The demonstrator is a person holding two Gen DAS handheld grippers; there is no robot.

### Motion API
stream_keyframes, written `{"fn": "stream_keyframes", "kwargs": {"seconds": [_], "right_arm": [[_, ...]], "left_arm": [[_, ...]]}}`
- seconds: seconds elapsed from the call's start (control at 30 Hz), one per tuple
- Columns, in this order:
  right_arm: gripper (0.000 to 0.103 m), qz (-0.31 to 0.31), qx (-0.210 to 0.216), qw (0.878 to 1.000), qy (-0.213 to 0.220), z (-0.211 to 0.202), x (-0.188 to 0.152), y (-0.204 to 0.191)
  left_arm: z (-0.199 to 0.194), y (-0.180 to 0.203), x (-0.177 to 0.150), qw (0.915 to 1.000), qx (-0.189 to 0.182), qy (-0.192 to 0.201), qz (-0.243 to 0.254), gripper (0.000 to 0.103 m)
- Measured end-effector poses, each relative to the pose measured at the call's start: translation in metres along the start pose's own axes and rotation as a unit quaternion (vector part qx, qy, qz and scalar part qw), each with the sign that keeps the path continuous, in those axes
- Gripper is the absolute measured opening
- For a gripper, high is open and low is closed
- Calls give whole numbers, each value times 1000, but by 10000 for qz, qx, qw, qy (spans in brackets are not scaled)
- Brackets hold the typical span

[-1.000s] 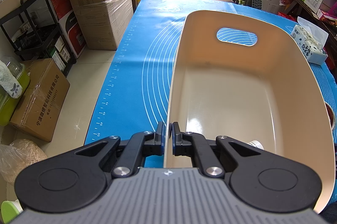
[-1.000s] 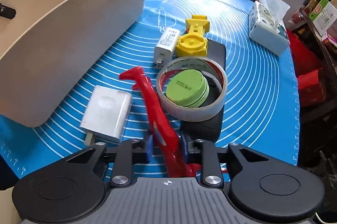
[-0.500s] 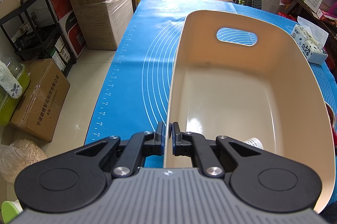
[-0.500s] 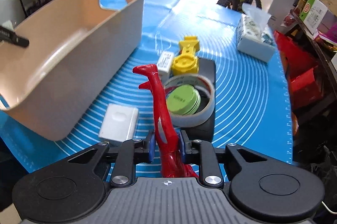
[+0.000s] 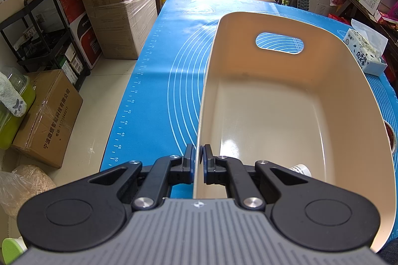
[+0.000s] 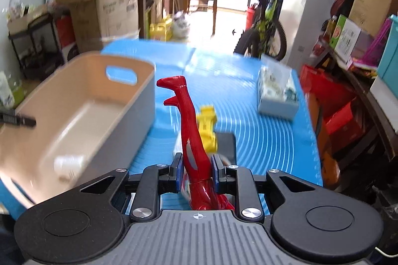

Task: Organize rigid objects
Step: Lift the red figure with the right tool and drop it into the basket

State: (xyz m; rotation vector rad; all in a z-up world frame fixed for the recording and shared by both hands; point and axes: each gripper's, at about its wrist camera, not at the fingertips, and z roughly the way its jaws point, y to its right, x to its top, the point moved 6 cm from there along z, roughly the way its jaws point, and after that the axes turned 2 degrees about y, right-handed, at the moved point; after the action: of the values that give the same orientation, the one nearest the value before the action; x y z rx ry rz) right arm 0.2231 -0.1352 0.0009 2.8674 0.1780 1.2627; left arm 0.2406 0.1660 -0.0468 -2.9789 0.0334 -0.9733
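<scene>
Right claw (image 6: 195,174) is clamping the red figure (image 6: 190,130), lifting it above the counter (image 6: 261,140); left claw (image 5: 198,163) is gripping the beige bin (image 5: 286,100) near-left rim.

left gripper (image 5: 198,164): matte black linkage arms with triangular cut-outs; two round black housings, each with a shallow circular recess; silver screw heads at the pivots; grey ribbed body plate below, marked with a small crosshair symbol at its top edge; slim black fingers (image 5: 188,160) with blue inner pads.

right gripper (image 6: 196,174): same build. black arms, twin round housings with circular recesses, silver screws, grey ribbed plate with crosshair mark; black fingers (image 6: 175,174) faced with blue pads. thin white cable at the lower right corner of the view.
</scene>
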Motion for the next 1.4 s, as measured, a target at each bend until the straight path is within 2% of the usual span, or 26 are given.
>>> {"fn": "stream_keyframes", "kwargs": {"seconds": [0.17, 0.33, 0.63, 0.8, 1.07, 1.4], "right_arm": [[33, 77, 33, 9992, 391, -3, 37, -14], [33, 163, 237, 9978, 603, 4, 66, -38], [33, -3, 659, 9953, 706, 16, 85, -98], [33, -117, 861, 9952, 453, 32, 83, -128], [33, -30, 1078, 9936, -338, 74, 53, -153], [33, -320, 1013, 9870, -1208, 109, 14, -174]], "left_arm": [[0, -1, 0, 10000, 1, 1, 7, 8], [0, 0, 0, 10000, 11, -2, 25, 8], [1, 0, 0, 10000, 17, -6, 32, 8], [1, 0, 0, 10000, 7, -7, 25, 8], [1, 2, 0, 10000, 17, -15, 53, 8], [1, 1, -1, 10000, 19, -15, 58, 8]]}}
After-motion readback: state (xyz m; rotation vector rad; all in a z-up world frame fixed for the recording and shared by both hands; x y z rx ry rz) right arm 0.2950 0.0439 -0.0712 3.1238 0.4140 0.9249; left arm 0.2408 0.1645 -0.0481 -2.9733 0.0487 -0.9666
